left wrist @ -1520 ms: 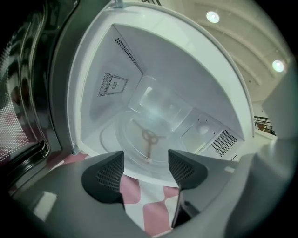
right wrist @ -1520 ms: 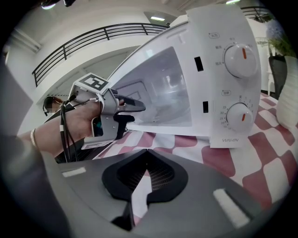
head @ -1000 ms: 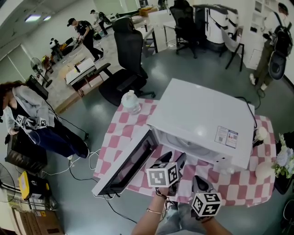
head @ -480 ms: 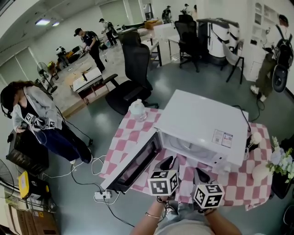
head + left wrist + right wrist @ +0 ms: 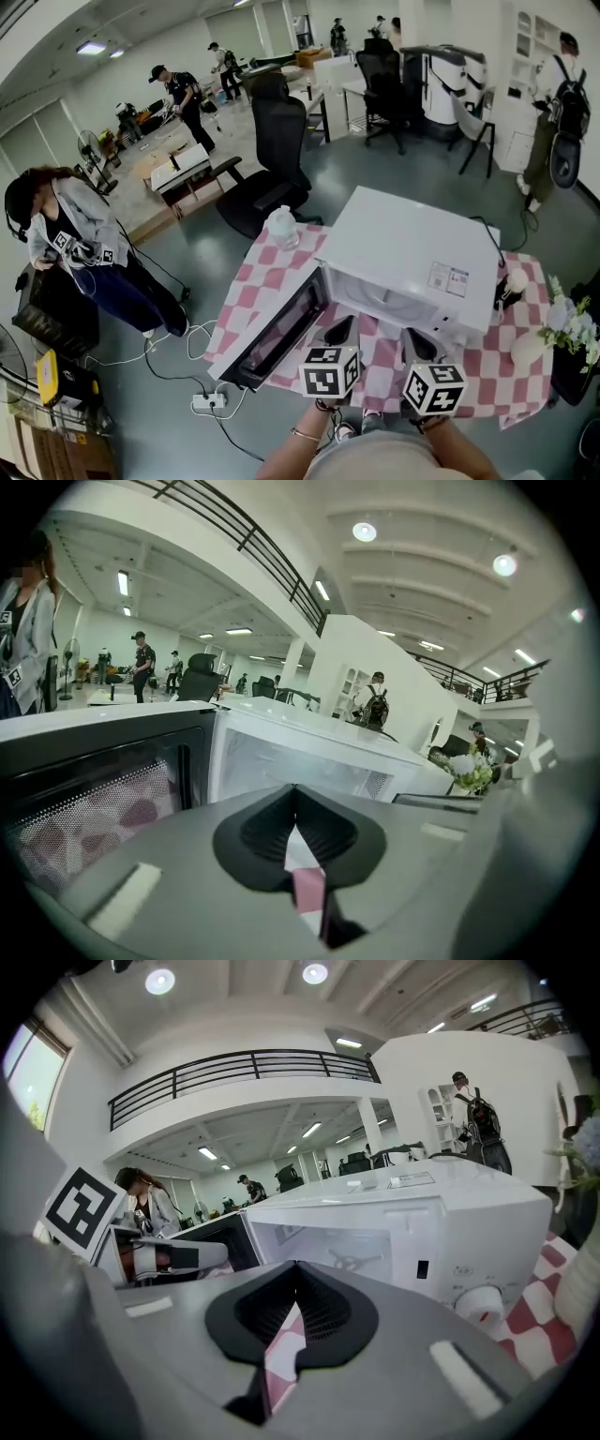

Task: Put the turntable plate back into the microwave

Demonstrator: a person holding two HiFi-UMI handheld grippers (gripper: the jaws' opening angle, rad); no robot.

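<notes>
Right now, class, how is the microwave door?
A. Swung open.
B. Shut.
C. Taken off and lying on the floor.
A: the door stands swung wide out from the front of the microwave, still attached along one edge.

Big open-plan office or lab hall: grey floor (image 5: 412,178), black swivel chairs (image 5: 278,141), work desks (image 5: 178,169), a standing fan (image 5: 90,147), several people (image 5: 178,89) busy around, ceiling lamps (image 5: 159,981) and a railed mezzanine (image 5: 244,1065) overhead, a microwave (image 5: 412,248) on a pink-checked table (image 5: 267,272).
</notes>
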